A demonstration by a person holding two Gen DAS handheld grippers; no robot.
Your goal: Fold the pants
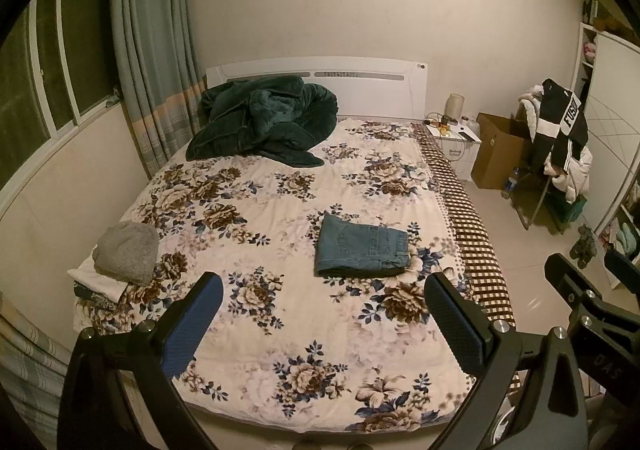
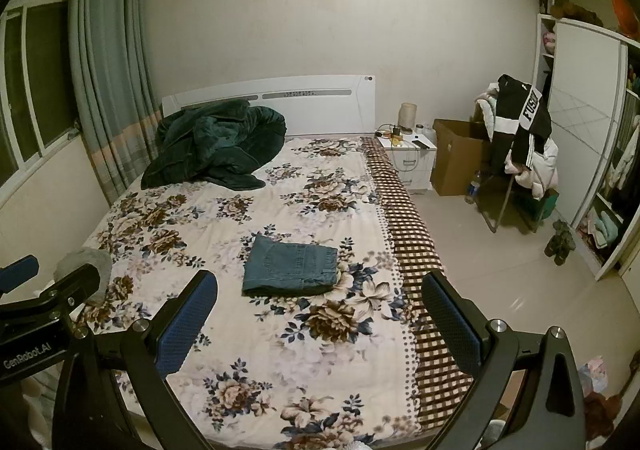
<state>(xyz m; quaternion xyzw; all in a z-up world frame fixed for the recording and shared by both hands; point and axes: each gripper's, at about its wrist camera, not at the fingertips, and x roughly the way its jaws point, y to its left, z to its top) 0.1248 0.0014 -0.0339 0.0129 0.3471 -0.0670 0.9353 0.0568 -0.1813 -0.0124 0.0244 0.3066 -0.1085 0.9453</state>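
The jeans [image 1: 362, 250] lie folded flat near the middle of the bed [image 1: 280, 330], long side running across it, waistband toward the right. The left gripper [image 1: 324, 310] and right gripper [image 2: 320, 310] hang spread wide, holding nothing, well short of them.

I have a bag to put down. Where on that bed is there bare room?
Free: the floral bedspread at the near end, and its middle between the folded jeans and green blanket. Crowded: the near window-side corner with the grey clothes pile.
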